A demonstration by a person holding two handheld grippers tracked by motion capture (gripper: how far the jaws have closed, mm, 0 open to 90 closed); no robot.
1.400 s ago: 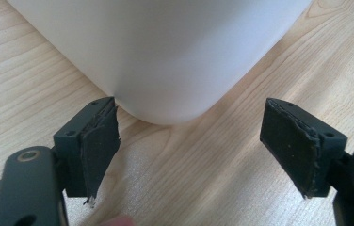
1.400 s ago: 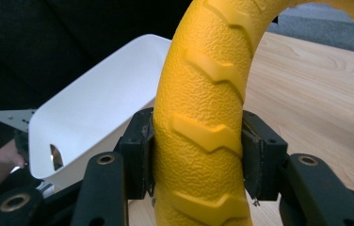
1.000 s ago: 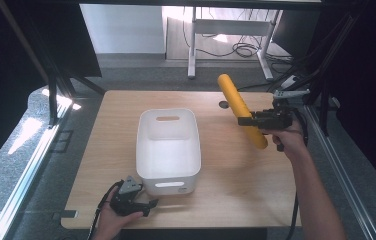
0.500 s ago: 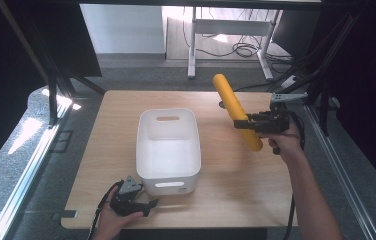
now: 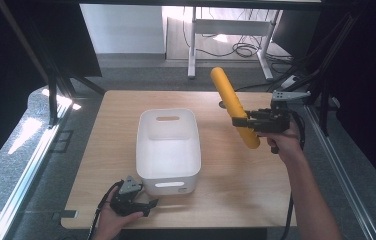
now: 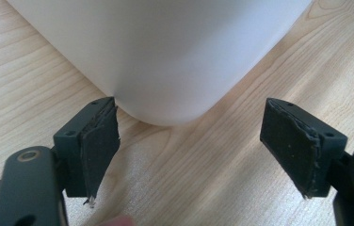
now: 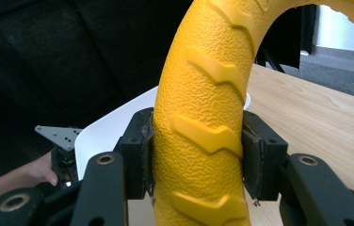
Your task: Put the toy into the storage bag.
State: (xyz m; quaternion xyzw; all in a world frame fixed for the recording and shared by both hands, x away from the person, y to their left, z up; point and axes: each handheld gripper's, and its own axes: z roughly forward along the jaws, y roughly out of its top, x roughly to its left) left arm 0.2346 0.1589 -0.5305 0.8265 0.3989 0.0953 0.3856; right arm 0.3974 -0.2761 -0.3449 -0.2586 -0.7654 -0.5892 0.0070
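Note:
A long yellow ridged roller hangs tilted in the air over the table's right half, and my right gripper is shut on its lower part. In the right gripper view the roller fills the gap between both jaws. A white plastic bin stands empty in the middle of the table. My left gripper rests open at the bin's near left corner, and the left gripper view shows the bin's rounded corner just beyond its spread jaws with nothing between them.
The wooden table has bare room to the right of the bin and along its far edge. A black frame post and cables stand off the table's right side. Grey floor surrounds the table.
My right gripper has carried the yellow roller leftward toward the bin and lifted it slightly. The left gripper has stayed at the bin's near corner.

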